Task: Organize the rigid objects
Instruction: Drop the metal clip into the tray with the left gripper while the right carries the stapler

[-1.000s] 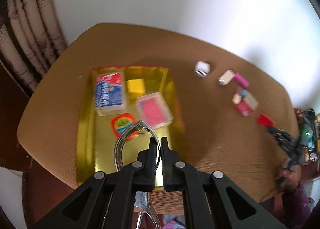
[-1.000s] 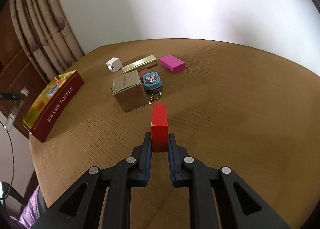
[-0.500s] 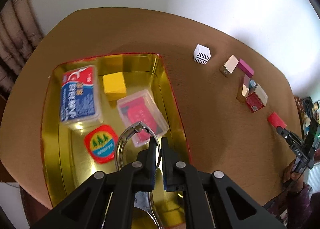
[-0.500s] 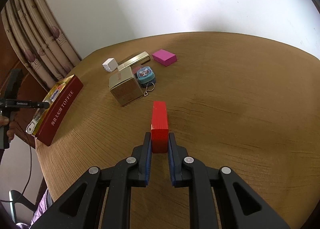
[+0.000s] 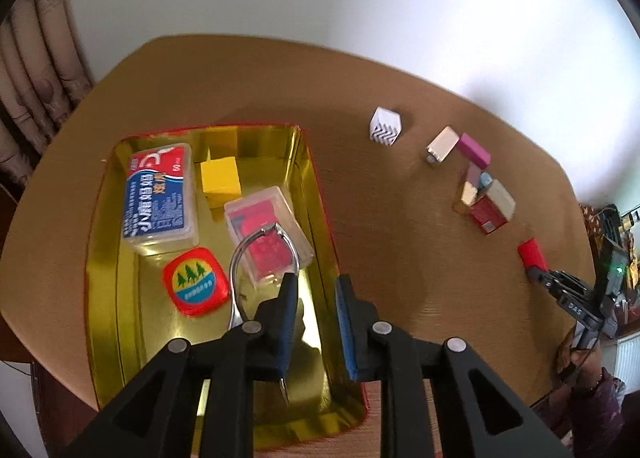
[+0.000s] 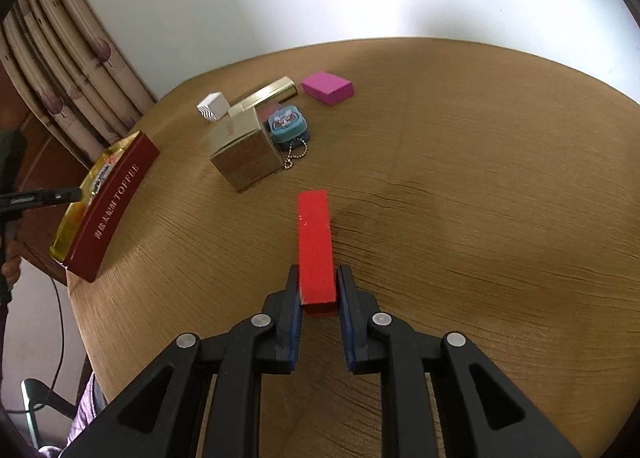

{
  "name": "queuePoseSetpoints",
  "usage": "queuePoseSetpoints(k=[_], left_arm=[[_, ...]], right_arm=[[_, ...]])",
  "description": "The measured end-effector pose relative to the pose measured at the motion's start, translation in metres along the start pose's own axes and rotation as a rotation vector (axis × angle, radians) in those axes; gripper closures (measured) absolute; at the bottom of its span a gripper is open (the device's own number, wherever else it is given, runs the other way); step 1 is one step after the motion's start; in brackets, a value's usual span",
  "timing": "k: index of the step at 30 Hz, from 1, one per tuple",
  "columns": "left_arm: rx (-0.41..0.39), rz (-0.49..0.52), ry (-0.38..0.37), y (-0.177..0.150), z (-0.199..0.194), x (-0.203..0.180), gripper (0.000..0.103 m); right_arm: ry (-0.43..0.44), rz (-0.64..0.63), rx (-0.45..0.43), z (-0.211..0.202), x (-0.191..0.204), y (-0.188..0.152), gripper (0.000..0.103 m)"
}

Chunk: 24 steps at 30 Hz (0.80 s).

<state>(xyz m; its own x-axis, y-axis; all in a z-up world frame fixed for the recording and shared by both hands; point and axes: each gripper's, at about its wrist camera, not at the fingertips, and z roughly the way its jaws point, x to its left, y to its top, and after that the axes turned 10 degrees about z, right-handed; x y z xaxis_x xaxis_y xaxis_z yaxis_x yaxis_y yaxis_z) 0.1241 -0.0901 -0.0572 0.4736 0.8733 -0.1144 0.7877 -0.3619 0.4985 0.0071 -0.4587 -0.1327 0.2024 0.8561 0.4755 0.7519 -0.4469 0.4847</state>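
My left gripper [image 5: 316, 286] is open above the gold tin tray [image 5: 104, 258]. A metal carabiner clip [image 5: 256, 258] lies loose in the tray by the left finger, partly on a clear case with red cards [image 5: 268, 230]. The tray also holds a blue-and-red box [image 5: 160, 198], a yellow block [image 5: 220, 180] and a red badge [image 5: 194, 286]. My right gripper [image 6: 318, 286] is shut on a red block [image 6: 316, 246] just above the table. The red block also shows in the left wrist view [image 5: 530, 252].
On the brown table [image 6: 480, 198] stand a cardboard box [image 6: 244, 154], a blue keychain tin [image 6: 288, 124], a gold bar [image 6: 264, 94], a pink box [image 6: 328, 87] and a white patterned cube [image 6: 213, 106]. The tray's red side [image 6: 112, 214] is at the left. Curtains hang behind.
My left gripper has opened and let go of the carabiner clip, which now lies in the tray. The right gripper still holds the red block, slightly raised and further back.
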Motion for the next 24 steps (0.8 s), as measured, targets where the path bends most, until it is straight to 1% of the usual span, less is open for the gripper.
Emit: queuePoseSetpoints(k=[3,6,9,10,12,14,15,16,17,19,22,23,24], left_arm=[[-0.06,-0.053,-0.024,-0.016,-0.021,-0.003,0.083],[-0.143,-0.125,-0.029,-0.042,-0.044,-0.007,0.083],[-0.231,-0.19,0.005,-0.075,-0.067,-0.01,0.083],[-0.254,-0.22,0.036,-0.09,-0.073,-0.011,0.083],[-0.275,-0.265,0.065,-0.109,-0.081,-0.006,0.083],[-0.295,-0.3,0.106,-0.131,-0.089,0.001,0.082],[-0.3,-0.303,0.136,-0.137,-0.091,0.003,0.082],[-0.299,-0.297,0.187,-0.146,-0.091,0.005,0.082],[-0.29,-0.292,0.213,-0.15,-0.089,0.006,0.082],[-0.273,-0.295,0.239,-0.158,-0.085,0.011,0.082],[-0.255,-0.327,0.225,-0.168,-0.079,0.022,0.082],[-0.252,-0.339,0.217,-0.17,-0.078,0.025,0.082],[-0.255,-0.348,0.205,-0.174,-0.077,0.028,0.082]], right_arm=[[-0.03,-0.018,0.006,0.002,0.004,0.003,0.086],[-0.05,-0.026,0.012,0.003,0.007,0.004,0.088],[-0.043,-0.01,0.008,-0.002,0.01,0.005,0.089],[-0.032,0.001,0.009,-0.003,0.011,0.006,0.089],[0.015,0.04,0.012,-0.008,0.014,0.008,0.089],[0.085,0.075,0.022,-0.014,0.021,0.012,0.089],[0.124,0.091,0.026,-0.017,0.029,0.015,0.089],[0.163,0.099,0.038,-0.018,0.039,0.019,0.089],[0.194,0.1,0.049,-0.019,0.05,0.023,0.089],[0.257,0.078,0.067,-0.019,0.082,0.033,0.088],[0.355,0.03,0.117,-0.008,0.145,0.052,0.088],[0.393,0.011,0.146,0.001,0.173,0.058,0.088],[0.416,-0.005,0.167,0.008,0.193,0.064,0.088]])
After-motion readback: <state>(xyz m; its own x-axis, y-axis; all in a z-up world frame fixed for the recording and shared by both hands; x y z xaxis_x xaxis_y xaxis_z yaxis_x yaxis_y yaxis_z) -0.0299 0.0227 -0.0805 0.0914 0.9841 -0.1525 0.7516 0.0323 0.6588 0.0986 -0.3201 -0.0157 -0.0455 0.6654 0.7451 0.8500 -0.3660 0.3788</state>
